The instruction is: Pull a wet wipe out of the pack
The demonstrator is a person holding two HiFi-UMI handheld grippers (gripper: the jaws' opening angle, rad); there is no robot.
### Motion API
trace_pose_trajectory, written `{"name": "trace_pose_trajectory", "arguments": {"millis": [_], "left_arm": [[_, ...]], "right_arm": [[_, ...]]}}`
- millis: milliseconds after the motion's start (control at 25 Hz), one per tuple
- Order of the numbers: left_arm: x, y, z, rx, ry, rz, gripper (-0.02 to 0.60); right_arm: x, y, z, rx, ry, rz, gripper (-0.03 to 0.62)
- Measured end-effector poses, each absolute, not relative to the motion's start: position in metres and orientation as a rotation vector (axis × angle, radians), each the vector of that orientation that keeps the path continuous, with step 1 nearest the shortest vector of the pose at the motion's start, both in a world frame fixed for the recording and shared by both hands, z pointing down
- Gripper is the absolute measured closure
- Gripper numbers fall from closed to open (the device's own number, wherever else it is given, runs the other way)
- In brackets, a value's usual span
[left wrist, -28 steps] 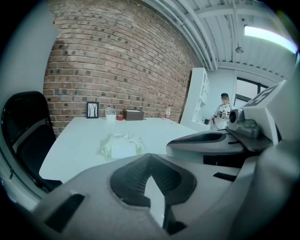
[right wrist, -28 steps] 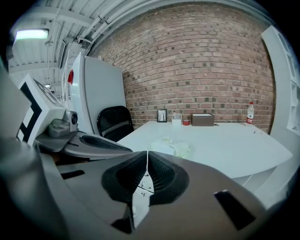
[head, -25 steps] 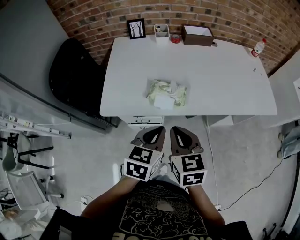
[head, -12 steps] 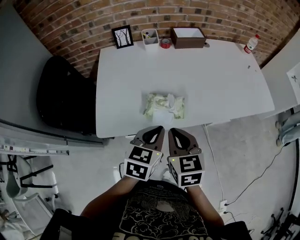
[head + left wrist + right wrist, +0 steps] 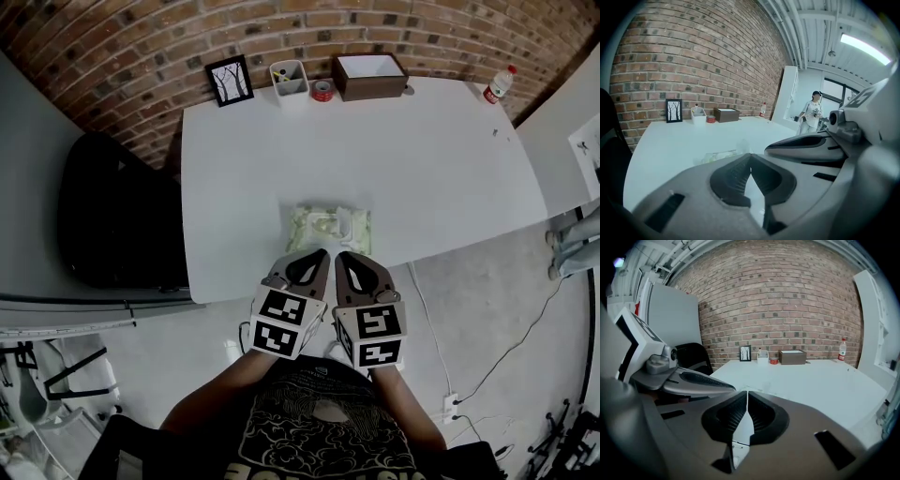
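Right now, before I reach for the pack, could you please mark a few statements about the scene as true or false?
1. The left tongs and the right tongs are both shut. True.
2. The right tongs hold a wipe. False: nothing is between them.
3. The wet wipe pack lies near the front edge of the table, just ahead of both tongs. True.
4. The bottle stands right beside the picture frame. False: the bottle is at the table's far right corner, and the picture frame is toward the far left, by the brick wall.
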State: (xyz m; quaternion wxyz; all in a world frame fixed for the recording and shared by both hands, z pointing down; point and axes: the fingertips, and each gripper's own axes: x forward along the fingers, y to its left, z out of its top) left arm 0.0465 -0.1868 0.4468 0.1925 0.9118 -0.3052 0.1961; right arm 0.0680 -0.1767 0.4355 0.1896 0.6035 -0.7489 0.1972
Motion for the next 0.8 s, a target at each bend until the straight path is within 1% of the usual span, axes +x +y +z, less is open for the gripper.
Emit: {"name": "trace_pose_trajectory", "arguments": {"millis": [800], "left_arm": [[0.055, -0.250, 0.472, 2.545, -0.788, 0.589, 0.569]], "right_arm": [[0.079, -0.236, 0.479, 1.718, -1.992, 0.657, 0.572]]}}
